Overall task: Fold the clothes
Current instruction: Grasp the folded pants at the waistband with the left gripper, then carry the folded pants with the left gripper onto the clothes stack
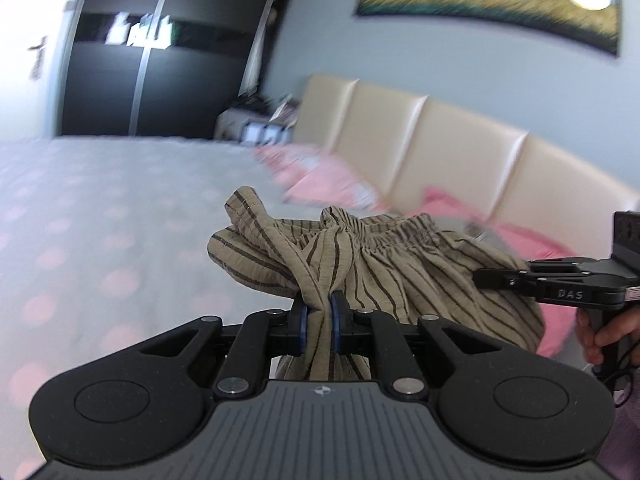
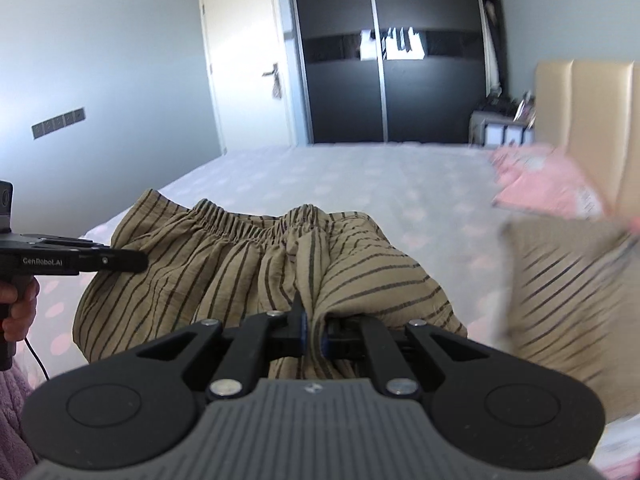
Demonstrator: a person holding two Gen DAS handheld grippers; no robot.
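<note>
A tan garment with dark stripes and an elastic waistband (image 1: 384,264) hangs bunched between both grippers above the bed. My left gripper (image 1: 319,320) is shut on a fold of its cloth. My right gripper (image 2: 314,334) is shut on another fold of the same garment (image 2: 224,264). The right gripper also shows at the right edge of the left wrist view (image 1: 492,280), and the left gripper at the left edge of the right wrist view (image 2: 132,260). The waistband stretches between them, gathered and crumpled.
The bed (image 2: 360,176) has a pale spotted sheet. Pink pillows (image 1: 324,176) lie by the beige headboard (image 1: 440,144). A second striped cloth (image 2: 568,292) lies at right. A dark wardrobe (image 2: 392,80) and a door (image 2: 248,72) stand beyond.
</note>
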